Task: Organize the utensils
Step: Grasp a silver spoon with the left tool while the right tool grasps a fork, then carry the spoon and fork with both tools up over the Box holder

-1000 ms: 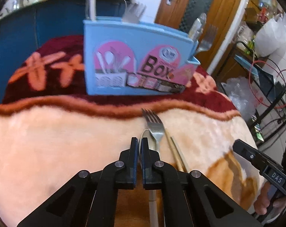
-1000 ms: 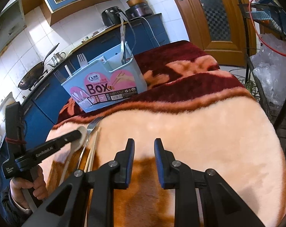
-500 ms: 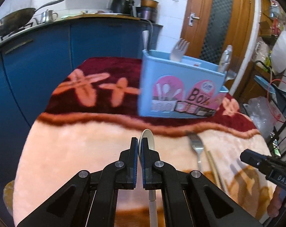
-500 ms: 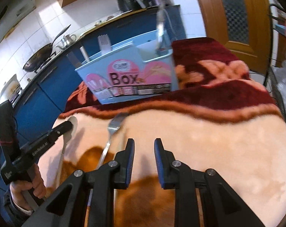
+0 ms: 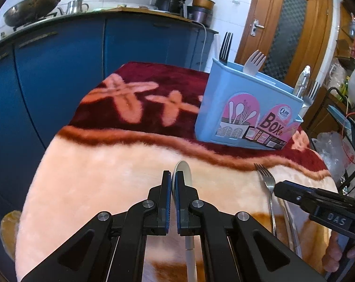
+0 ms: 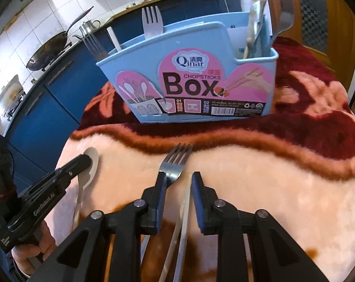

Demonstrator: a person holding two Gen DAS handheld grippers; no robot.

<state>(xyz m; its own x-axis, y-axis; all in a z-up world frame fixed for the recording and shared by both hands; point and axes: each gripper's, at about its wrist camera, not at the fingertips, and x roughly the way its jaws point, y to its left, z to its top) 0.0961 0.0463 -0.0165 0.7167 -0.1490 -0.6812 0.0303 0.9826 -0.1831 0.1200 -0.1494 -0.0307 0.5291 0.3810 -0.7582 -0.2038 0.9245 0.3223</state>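
left gripper (image 5: 172, 178) angled downward over the blanket (image 5: 107, 164), jaws fully closed beside the white spoon (image 5: 185, 174) — no clear grip on it. right gripper (image 6: 176, 183) also tilted down, jaws opening, straddling the metal fork (image 6: 175, 162) and chopsticks (image 6: 184, 211) lying before the blue utensil box (image 6: 189, 77).

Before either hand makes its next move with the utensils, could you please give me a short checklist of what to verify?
1. Left gripper shut on white ceramic spoon: ok.
2. Right gripper opening, fingers astride steel fork and pale chopsticks, not gripping: ok.
3. Fork lies flat on the plush peach blanket: ok.
4. Light-blue plastic chopsticks box upright: ok.
5. Free room inside the box for the spoon: cannot tell.
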